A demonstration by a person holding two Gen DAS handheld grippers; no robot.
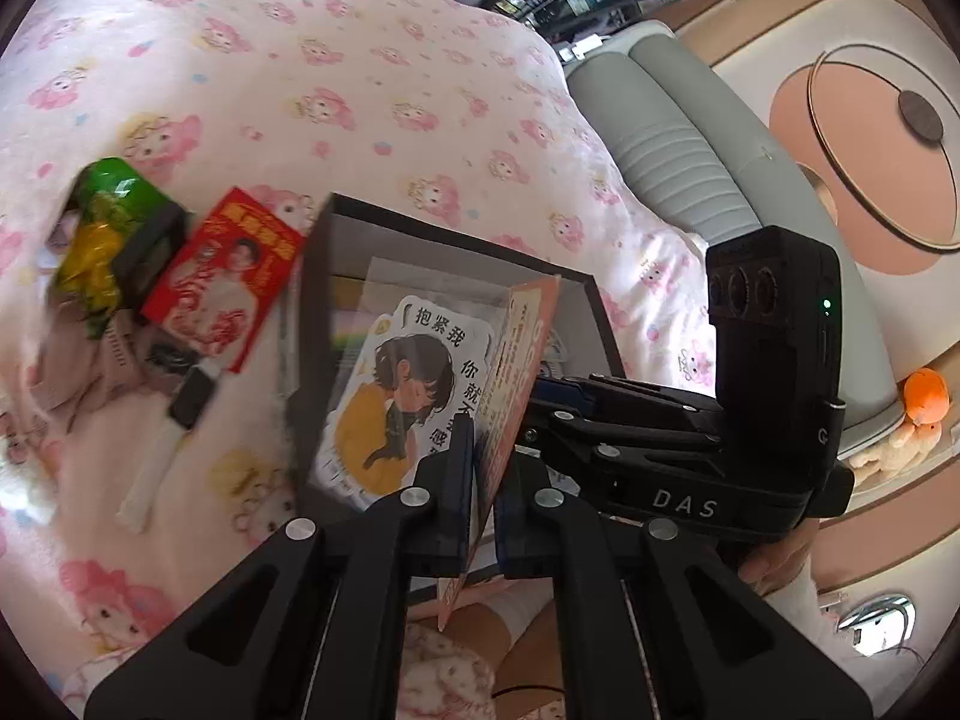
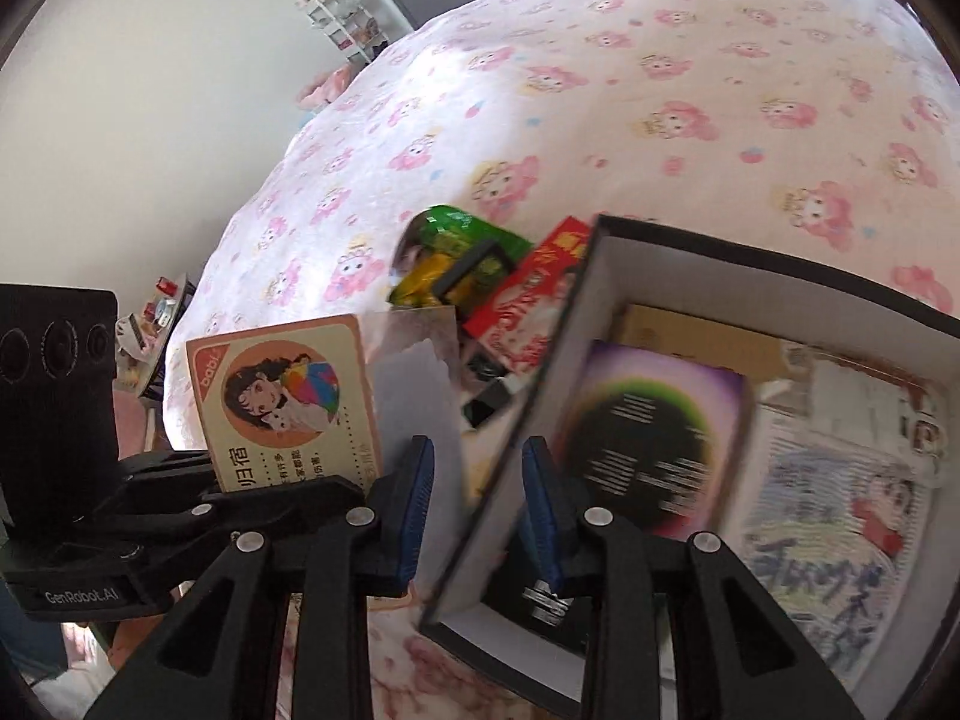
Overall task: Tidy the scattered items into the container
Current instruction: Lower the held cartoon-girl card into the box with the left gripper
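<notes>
Black fingers of the left hand-held gripper fill the near view, pinched shut on an orange illustrated card, held upright on edge over the box, likely so it can drop in. Beyond lies the pink patterned bed. Just ahead, the dark open box holds cards already. The right hand-held gripper straddles its near wall, jaws half open, seemingly steadying it. Left of both, a green snack packet and red packet wait.
</notes>
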